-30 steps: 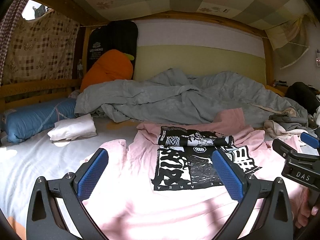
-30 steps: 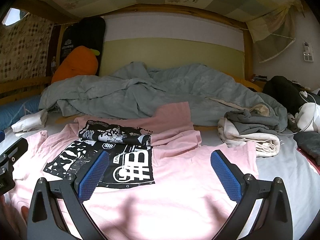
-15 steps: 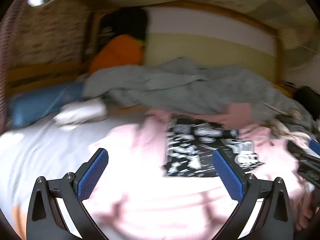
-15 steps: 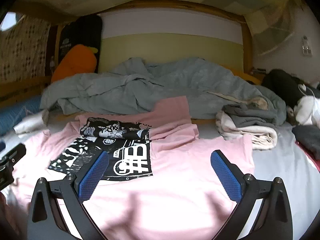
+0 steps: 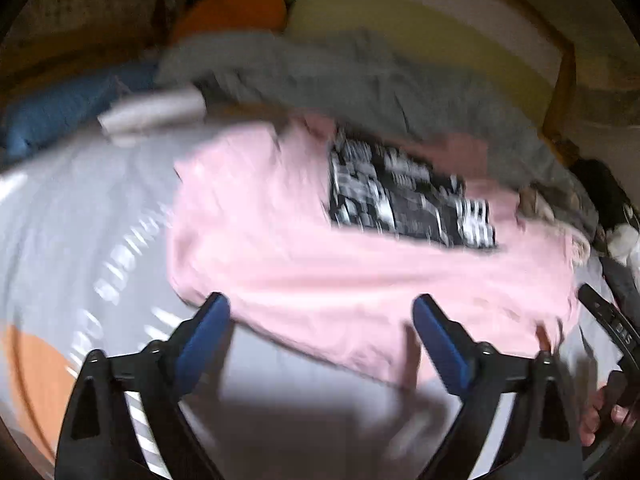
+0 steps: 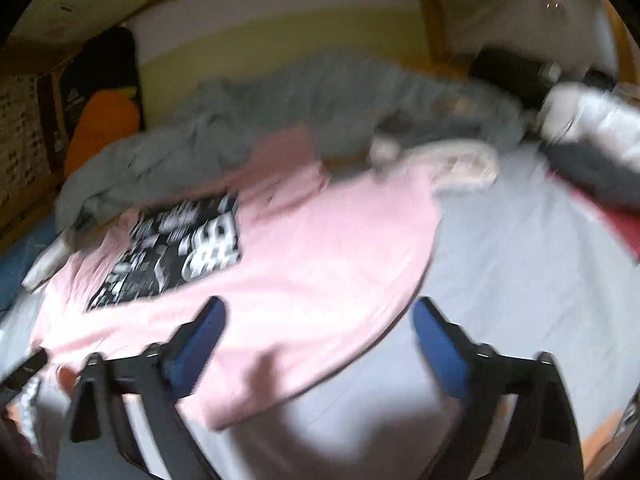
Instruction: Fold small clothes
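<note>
A pink T-shirt [image 5: 288, 248] [image 6: 320, 240] with a black-and-white print [image 5: 400, 200] [image 6: 180, 248] lies spread on the pale bed sheet [image 5: 80, 240], its top part folded over. My left gripper [image 5: 322, 336] hovers over the shirt's near hem, at its left corner, jaws wide and closing, nothing pressed between the blue pads. My right gripper [image 6: 318, 336] hovers over the near hem at the right corner, jaws also wide and closing, the hem edge below them. Both views are blurred. The right gripper's black body [image 5: 616, 328] shows at the left wrist view's edge.
A rumpled grey duvet [image 5: 360, 80] [image 6: 320, 100] lies behind the shirt. An orange plush [image 5: 236, 4], a blue pillow [image 5: 60, 112] and a white folded cloth [image 5: 156, 112] sit at the left. A pile of folded clothes [image 6: 460, 164] and dark items [image 6: 592, 168] sit at the right.
Both views have tilted down and rolled, so the shirt's near hem and bare sheet now show below the jaws. Both pairs of pads stand slightly closer together.
</note>
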Motion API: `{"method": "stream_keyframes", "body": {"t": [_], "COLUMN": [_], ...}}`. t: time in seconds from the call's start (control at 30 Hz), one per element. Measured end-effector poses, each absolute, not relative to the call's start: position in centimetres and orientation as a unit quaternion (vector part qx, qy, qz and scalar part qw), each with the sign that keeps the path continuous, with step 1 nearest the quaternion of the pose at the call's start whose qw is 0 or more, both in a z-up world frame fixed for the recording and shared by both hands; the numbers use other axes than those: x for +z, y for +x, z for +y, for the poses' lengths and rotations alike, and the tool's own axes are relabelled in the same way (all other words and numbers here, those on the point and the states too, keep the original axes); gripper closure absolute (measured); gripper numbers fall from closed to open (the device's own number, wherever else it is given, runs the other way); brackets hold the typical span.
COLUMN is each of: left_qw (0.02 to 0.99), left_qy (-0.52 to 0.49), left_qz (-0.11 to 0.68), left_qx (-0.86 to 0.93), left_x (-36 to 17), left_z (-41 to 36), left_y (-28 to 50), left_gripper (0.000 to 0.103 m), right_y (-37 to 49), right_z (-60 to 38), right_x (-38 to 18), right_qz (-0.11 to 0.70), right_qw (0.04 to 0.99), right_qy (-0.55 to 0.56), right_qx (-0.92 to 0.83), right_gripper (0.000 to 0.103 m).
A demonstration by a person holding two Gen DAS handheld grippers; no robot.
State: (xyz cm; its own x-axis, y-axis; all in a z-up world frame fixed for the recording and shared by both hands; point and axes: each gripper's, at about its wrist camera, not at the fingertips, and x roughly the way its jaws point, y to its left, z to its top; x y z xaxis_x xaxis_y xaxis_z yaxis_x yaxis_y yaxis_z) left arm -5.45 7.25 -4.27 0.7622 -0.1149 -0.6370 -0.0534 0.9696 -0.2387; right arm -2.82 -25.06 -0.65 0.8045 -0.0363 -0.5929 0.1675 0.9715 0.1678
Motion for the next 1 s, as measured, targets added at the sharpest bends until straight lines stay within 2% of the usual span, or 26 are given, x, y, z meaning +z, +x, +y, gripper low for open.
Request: {"method": "stream_keyframes", "body": {"t": [0.07,0.27,0.33,0.43,0.5,0.53,0.57,0.6,0.67,0.83,1.0], "left_qw": [0.927,0.934,0.937,0.946,0.949,0.949,0.95,0.952,0.959,0.968,0.951], "left_qy": [-0.115,-0.063,-0.032,0.001,0.02,0.027,0.026,0.023,0.018,0.033,0.005], "left_qz": [0.356,0.352,0.348,0.323,0.316,0.313,0.311,0.305,0.282,0.248,0.309], "left_qx": [-0.03,-0.019,-0.015,-0.016,-0.004,0.008,0.007,0.004,0.007,0.02,0.016], "left_x": [-5.1,-5.5,-5.7,-5.7,-5.7,-5.7,-5.6,-5.5,-4.9,-3.4,-6.5], "left_z": [6.2,3.9,2.8,1.9,1.4,1.3,1.4,1.6,1.8,1.7,2.4], "left_y": [-5.3,-5.8,-5.9,-6.4,-6.4,-6.4,-6.5,-6.8,-7.7,-10.7,-10.8], "left_gripper": [0.017,0.018,0.02,0.029,0.045,0.073,0.094,0.096,0.096,0.097,0.095], "right_y": [-2.4,-3.3,-4.1,-3.8,-3.8,-4.0,-4.3,-4.5,-5.4,-8.5,-9.3], "right_z": [-25.0,-24.2,-23.0,-20.7,-19.8,-19.6,-19.6,-19.7,-20.5,-21.3,-20.5], "right_x": [-1.6,-2.7,-2.6,-3.6,-3.6,-3.4,-3.1,-2.8,-2.0,-1.4,-2.5], "right_qz": [0.335,0.355,0.351,0.375,0.371,0.366,0.36,0.355,0.335,0.318,0.333], "right_qw": [0.934,0.92,0.925,0.924,0.928,0.93,0.932,0.934,0.941,0.945,0.94], "right_qy": [0.124,0.168,0.143,0.074,0.039,0.029,0.021,0.01,0.024,0.033,0.02], "right_qx": [-0.03,0.008,0.012,0.004,-0.013,-0.019,-0.026,-0.044,-0.05,-0.067,-0.069], "right_gripper": [0.022,0.022,0.022,0.022,0.03,0.051,0.078,0.089,0.095,0.095,0.094]}}
